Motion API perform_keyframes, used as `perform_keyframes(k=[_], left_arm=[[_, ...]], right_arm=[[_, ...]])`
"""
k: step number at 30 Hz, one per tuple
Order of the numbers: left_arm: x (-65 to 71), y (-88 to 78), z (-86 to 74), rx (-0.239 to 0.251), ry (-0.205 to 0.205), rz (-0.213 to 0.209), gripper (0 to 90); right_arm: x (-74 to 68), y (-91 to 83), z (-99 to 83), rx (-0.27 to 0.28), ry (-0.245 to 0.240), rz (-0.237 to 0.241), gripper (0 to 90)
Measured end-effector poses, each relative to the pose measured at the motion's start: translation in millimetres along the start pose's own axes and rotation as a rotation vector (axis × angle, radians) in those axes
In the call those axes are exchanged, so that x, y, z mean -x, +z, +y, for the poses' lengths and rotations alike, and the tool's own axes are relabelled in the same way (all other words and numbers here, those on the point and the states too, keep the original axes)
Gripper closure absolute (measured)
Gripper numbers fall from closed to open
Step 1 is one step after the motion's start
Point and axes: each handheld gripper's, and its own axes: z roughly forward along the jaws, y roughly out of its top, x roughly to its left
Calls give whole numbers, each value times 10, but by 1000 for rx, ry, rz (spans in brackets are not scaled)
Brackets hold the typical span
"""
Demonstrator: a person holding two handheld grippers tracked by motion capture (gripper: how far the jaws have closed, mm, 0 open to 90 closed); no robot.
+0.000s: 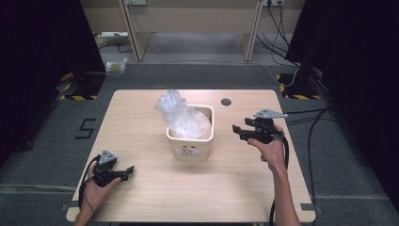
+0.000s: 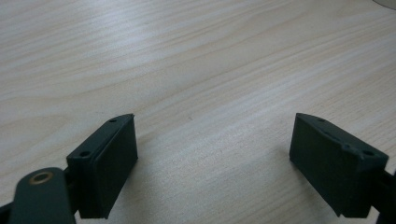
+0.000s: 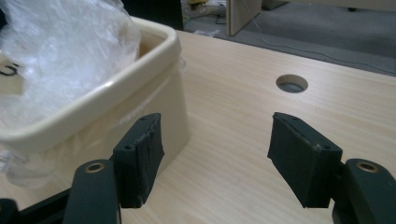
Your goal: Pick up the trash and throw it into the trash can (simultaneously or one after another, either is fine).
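From the high view I've got a light wooden table [image 1: 155, 188] with a cream square bin [image 1: 190, 139] sitting near the middle, a bit toward the far side. A crumpled clear plastic bag [image 1: 181, 117] is stuffed in it and pokes up above the rim, leaning to the far left. My right gripper [image 1: 236, 130] hangs just to the right of the bin, jaws pointing at it and spread apart, nothing in them. The left gripper [image 1: 129, 170] sits low at the near left corner of the table, well apart from the bin, jaws pointing right.

Left gripper view: both black jaws stand wide apart over bare wood grain, the left gripper [image 2: 215, 158] holding nothing. Just tabletop between the pads.

Right gripper view: the right gripper [image 3: 215, 154] is wide open too, with only table between the pads. The bin [image 3: 154, 79] is right there on the left side, its corner wall just behind the left jaw, close but I can't tell if they touch. The plastic bag [image 3: 65, 51] bulges over the rim at top left. A round cable hole [image 3: 292, 83] shows in the table farther off on the right.
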Motion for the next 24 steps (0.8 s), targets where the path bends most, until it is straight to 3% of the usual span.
perform_keyframes(k=[9, 24], left_arm=[[-2, -1, 0, 0, -1, -4, 144], [-3, -1, 0, 0, -1, -5, 144]], right_arm=[[-9, -11, -158, -31, -23, -55, 330], [-38, -48, -313, -23, -26, -70, 293]])
